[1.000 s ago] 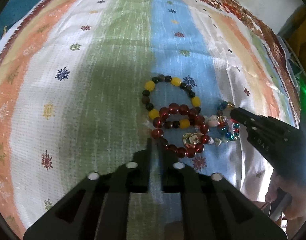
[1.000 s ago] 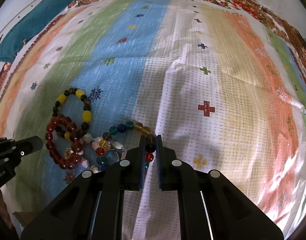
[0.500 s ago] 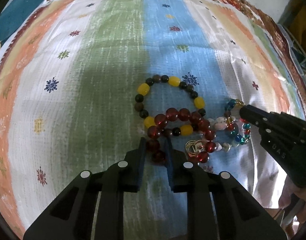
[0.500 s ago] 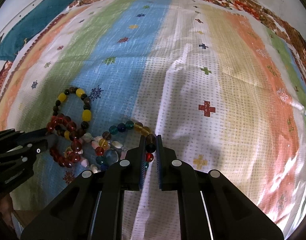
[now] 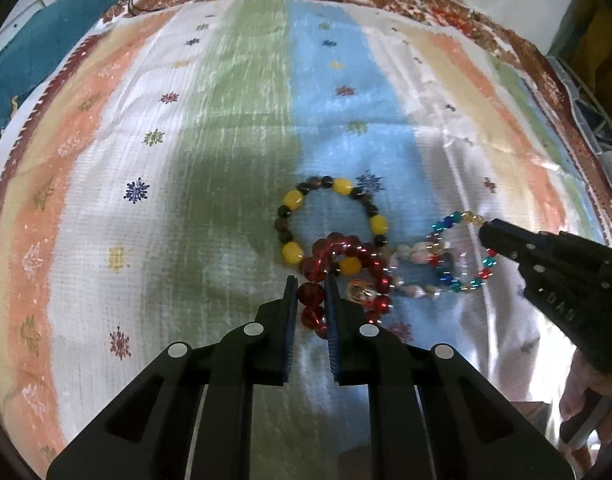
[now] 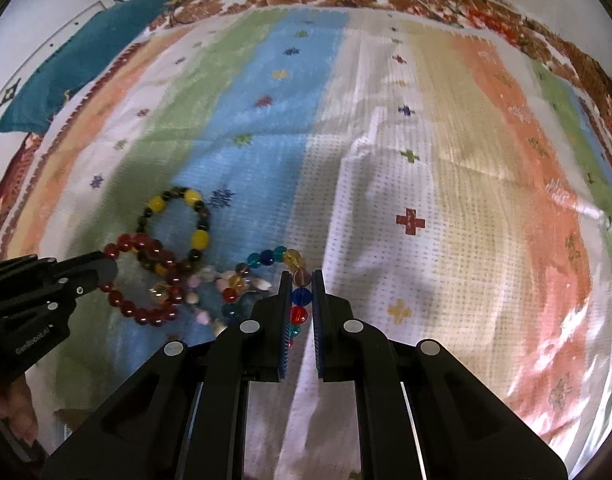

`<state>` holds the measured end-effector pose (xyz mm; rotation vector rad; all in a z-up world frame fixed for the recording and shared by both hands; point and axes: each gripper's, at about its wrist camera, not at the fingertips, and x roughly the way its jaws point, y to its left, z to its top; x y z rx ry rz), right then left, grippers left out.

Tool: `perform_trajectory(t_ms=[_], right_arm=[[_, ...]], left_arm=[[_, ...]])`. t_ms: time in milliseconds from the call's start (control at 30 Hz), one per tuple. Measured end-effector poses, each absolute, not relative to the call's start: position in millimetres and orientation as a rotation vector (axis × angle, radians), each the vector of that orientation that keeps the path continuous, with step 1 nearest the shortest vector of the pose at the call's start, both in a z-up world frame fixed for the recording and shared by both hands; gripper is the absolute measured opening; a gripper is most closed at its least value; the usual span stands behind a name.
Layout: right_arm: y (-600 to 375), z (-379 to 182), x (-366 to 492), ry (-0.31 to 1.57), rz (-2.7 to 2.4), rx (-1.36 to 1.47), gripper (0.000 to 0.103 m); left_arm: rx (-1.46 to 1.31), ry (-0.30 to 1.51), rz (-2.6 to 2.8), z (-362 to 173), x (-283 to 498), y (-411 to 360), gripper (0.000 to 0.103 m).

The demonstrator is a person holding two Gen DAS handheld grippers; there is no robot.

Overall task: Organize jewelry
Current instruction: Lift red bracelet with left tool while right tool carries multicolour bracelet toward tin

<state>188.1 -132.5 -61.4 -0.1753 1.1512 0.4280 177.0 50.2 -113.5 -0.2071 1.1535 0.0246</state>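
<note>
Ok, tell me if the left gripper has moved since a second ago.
Yes. In the right wrist view the left gripper has pushed rightward from the frame's left edge, up to the red bead bracelet, while the yellow-and-dark bracelet stays put.

Daylight falls on my striped bedspread point(image 6: 458, 184) from the right, leaving white glare along its right edge and lower right corner in both views. My left gripper point(image 5: 311, 284) and right gripper point(image 6: 298, 280) throw soft grey shadows across the middle stripes. The fisheye bends the bedspread's edges into a dome with black corners. Motion blur smears the weave, and the bead bracelets point(image 5: 346, 256) show streaked highlights.
</note>
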Motion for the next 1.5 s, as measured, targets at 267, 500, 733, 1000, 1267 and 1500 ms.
perform_trajectory(t_ms=[267, 500, 733, 1000, 1267, 1500], right_arm=[[-134.7, -41.3, 168.5, 1.126, 0.461, -0.161, 0.01], [-129.6, -18.0, 151.9, 1.074, 0.493, -0.171, 0.011], [-140.8, 3.1, 135.5, 1.035, 0.489, -0.141, 0.01], [-151.8, 31.2, 114.8, 0.955, 0.485, -0.144, 0.011], [-157.9, 48.7, 90.0, 0.895, 0.489, -0.144, 0.011], [-159.1, 56.6, 73.8, 0.877, 0.52, -0.131, 0.011]], left_arm=[[-0.163, 1.114, 0.016, -93.9, 165.2, 37.2, 0.013], [-0.156, 1.091, -0.001, -82.2, 161.2, 33.2, 0.013], [-0.169, 1.056, 0.027, -66.8, 149.5, 36.6, 0.013], [-0.156, 0.996, 0.025, -44.2, 128.7, 28.2, 0.013], [-0.137, 0.956, 0.005, -29.2, 109.2, 18.6, 0.013], [-0.112, 0.928, 0.005, -20.0, 94.1, 12.5, 0.013]])
